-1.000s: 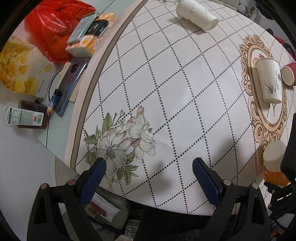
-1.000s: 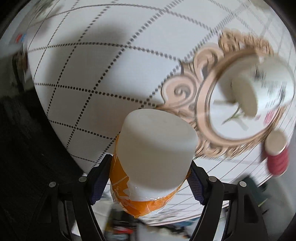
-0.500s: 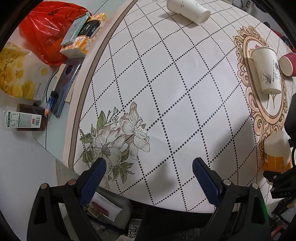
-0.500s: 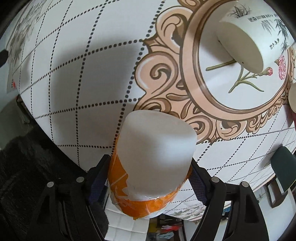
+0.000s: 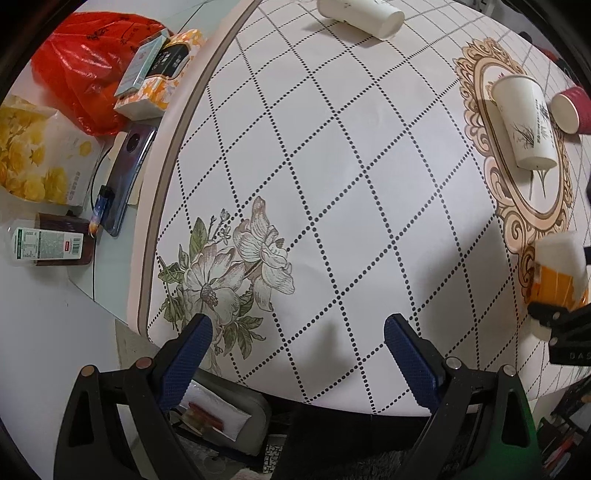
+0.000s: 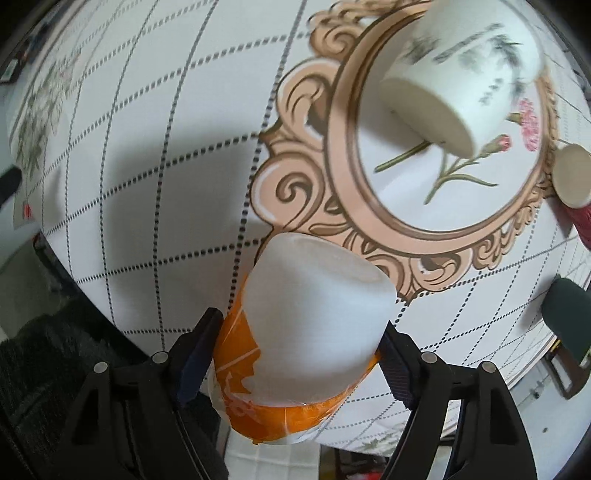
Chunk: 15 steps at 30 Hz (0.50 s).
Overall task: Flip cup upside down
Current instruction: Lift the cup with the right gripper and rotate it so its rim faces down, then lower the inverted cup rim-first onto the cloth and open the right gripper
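An orange and white paper cup is between the pads of my right gripper, whose jaws are closing on its sides. The cup hangs above the tablecloth, tilted, its narrow white end pointing away from the camera toward the oval ornament. In the left wrist view the same cup shows at the far right, with the right gripper under it. My left gripper is open and holds nothing, pointing down over the flower print near the table's front edge.
A white printed cup stands closed end up inside the oval ornament, a red cup beside it. Another white cup lies on its side at the far edge. A red bag, boxes, a phone and a bottle lie left of the table.
My right gripper has carried the orange and white cup across the table toward the oval ornament and rolled with it. The left gripper has stayed almost where it was, still open.
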Available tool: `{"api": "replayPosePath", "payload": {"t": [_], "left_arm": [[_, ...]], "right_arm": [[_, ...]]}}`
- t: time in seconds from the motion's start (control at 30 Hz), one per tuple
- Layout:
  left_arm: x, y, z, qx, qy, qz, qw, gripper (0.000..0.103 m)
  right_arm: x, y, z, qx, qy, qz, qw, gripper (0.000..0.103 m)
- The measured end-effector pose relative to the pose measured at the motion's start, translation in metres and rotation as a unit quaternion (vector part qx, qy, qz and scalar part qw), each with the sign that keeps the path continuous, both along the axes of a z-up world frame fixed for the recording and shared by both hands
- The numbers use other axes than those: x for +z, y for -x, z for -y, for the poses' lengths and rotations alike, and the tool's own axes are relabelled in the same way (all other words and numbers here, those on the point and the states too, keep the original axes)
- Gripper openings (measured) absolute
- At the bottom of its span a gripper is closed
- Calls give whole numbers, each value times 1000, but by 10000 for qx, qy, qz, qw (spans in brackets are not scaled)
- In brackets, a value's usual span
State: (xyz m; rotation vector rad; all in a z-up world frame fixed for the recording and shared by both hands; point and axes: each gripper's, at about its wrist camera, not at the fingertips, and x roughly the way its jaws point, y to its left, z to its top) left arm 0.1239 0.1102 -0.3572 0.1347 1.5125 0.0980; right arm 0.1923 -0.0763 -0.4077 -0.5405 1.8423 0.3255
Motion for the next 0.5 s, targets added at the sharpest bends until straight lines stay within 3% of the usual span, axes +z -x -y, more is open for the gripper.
{"api": "replayPosePath", "payload": {"t": [0.17,0.27,0.33,0.5], "left_arm": [[-2,0,12,-197,43,-37,9998,95],[-3,0,22,-322,116,-62,9994,95],[-5,0,29,-418,170,-111,9989,95],[-11,0,44,-555,276,-234,9978,95]], "right_arm": [[25,2,18,-438,-217,678,9965,81],[43,9,36,-839,-432,1298,9870,81],[55,14,50,-1161,-575,1794,9752,81],[72,40,74,-1586,-594,3272,9297,81]]}}
